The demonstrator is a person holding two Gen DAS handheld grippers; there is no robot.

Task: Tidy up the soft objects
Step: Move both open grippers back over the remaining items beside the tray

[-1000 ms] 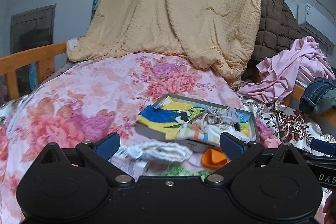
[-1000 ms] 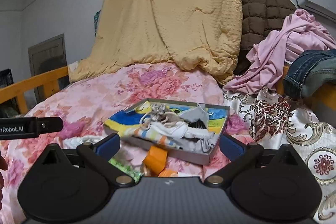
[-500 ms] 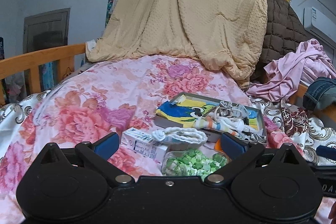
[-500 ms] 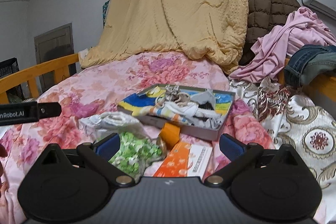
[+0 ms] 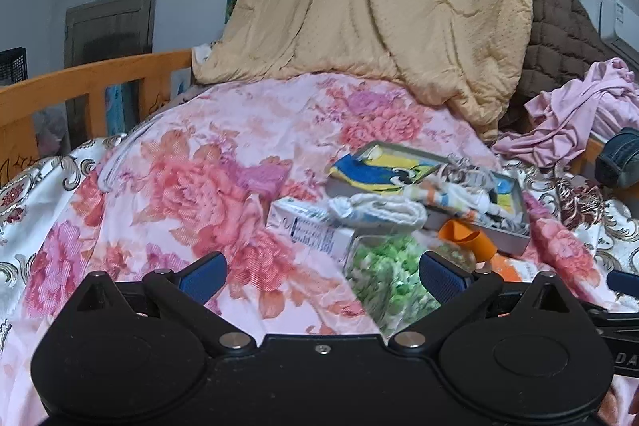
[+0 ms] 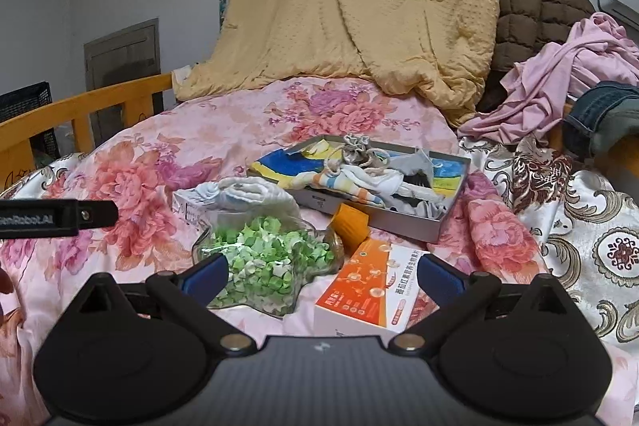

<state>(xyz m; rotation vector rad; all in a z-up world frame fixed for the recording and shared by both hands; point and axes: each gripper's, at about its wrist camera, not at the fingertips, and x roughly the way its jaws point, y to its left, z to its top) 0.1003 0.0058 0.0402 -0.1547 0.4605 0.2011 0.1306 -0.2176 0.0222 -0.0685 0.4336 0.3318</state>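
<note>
- On the bed's floral quilt (image 6: 167,162) lies a shallow grey tray (image 6: 403,222) holding a heap of soft things: a striped sock (image 6: 351,186), a beige drawstring pouch (image 6: 357,146) and grey and white cloths.
- Just before the tray, a rolled white cloth (image 6: 255,194) rests on a white carton (image 5: 315,230).
- Nearer the cameras sit a clear bag of green pieces (image 6: 267,262), an orange cup (image 6: 351,222) and an orange box (image 6: 367,286).
- Both the left gripper (image 5: 321,276) and the right gripper (image 6: 323,276) hover with jaws spread wide, holding nothing.
</note>
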